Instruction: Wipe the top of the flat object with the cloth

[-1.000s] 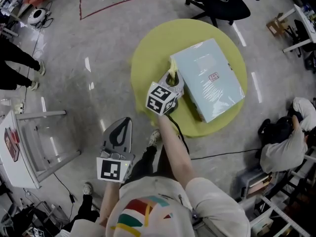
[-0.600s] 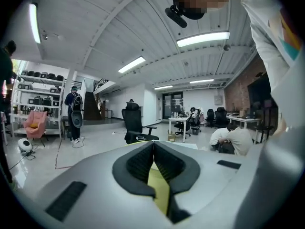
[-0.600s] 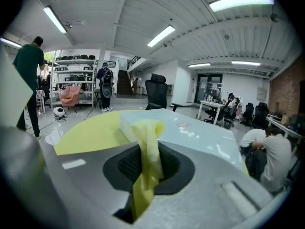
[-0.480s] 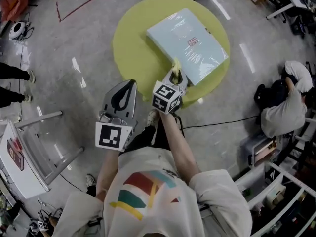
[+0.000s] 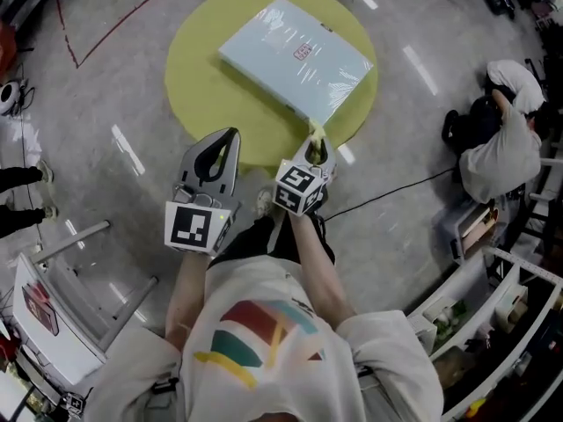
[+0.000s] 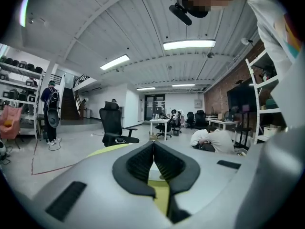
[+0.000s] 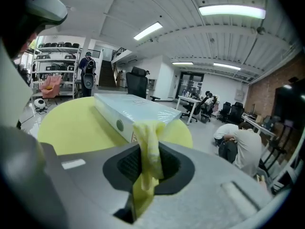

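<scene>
A flat pale-blue box [image 5: 295,57] wrapped in clear film lies on a round yellow table [image 5: 202,86]; in the right gripper view the box [image 7: 131,109] sits just ahead of the jaws. My right gripper [image 5: 314,136] hangs at the table's near edge, off the box's near corner, shut on a yellow cloth [image 7: 147,151] that sticks up between its jaws. The cloth [image 5: 314,132] shows as a small tuft in the head view. My left gripper [image 5: 230,134] is shut with nothing in it, held over the table's near rim; in the left gripper view it [image 6: 153,147] points level across the room.
A person [image 5: 506,139] crouches on the floor to the right of the table, with a black cable [image 5: 396,192] running across the floor. A white table [image 5: 40,306] stands at the left. Shelving [image 5: 493,323] fills the lower right. An office chair [image 6: 113,125] stands beyond the table.
My right gripper has drawn back with the cloth from the box's edge to the table's near rim. The head view has shifted, so the table sits higher in frame. The left gripper rose beside the right.
</scene>
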